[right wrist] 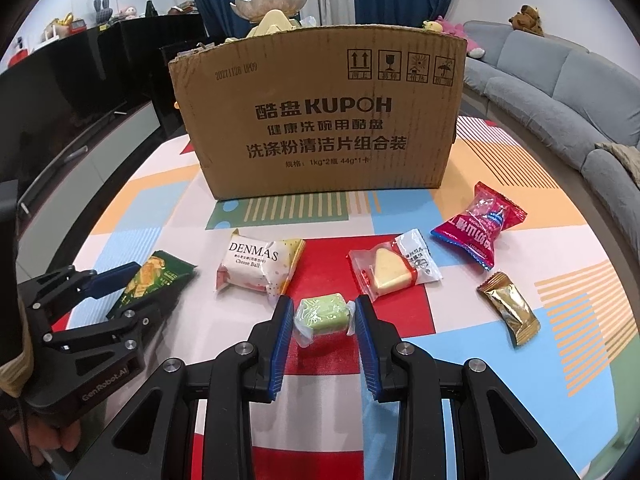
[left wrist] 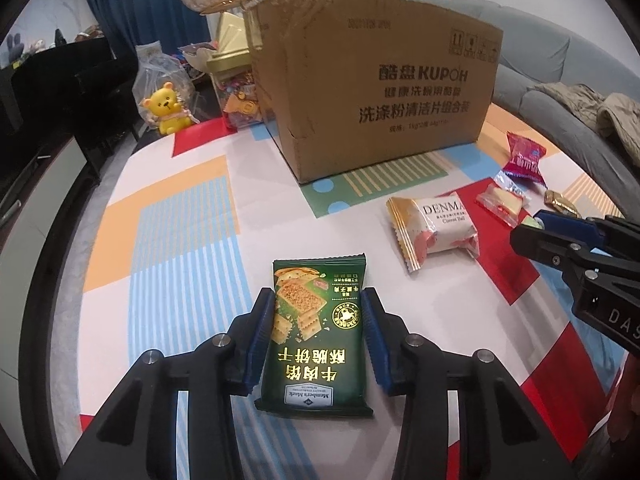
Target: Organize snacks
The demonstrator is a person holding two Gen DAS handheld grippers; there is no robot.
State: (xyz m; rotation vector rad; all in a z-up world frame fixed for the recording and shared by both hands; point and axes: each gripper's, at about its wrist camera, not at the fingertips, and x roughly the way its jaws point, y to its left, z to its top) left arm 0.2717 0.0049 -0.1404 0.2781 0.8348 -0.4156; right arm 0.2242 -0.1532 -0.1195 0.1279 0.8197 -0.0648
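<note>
Two snacks are in our grasp on the surface (right wrist: 440, 360): left gripper (left wrist: 319, 300) clamps the green cracker packet (left wrist: 316, 332), right gripper (right wrist: 323, 308) clamps the green candy (right wrist: 322, 316); next we judge both need lifting into the cardboard box (right wrist: 320, 120)

The left gripper (left wrist: 319, 300) has its blue-padded jaws pressed on the sides of a green cracker packet (left wrist: 316, 332) lying on the patterned table (left wrist: 168, 240). At two o'clock from it lies a white Denmas cheese ball packet (left wrist: 434, 232); at twelve stands a cardboard box (left wrist: 372, 92), and the right gripper (left wrist: 536, 236) enters at three
</note>
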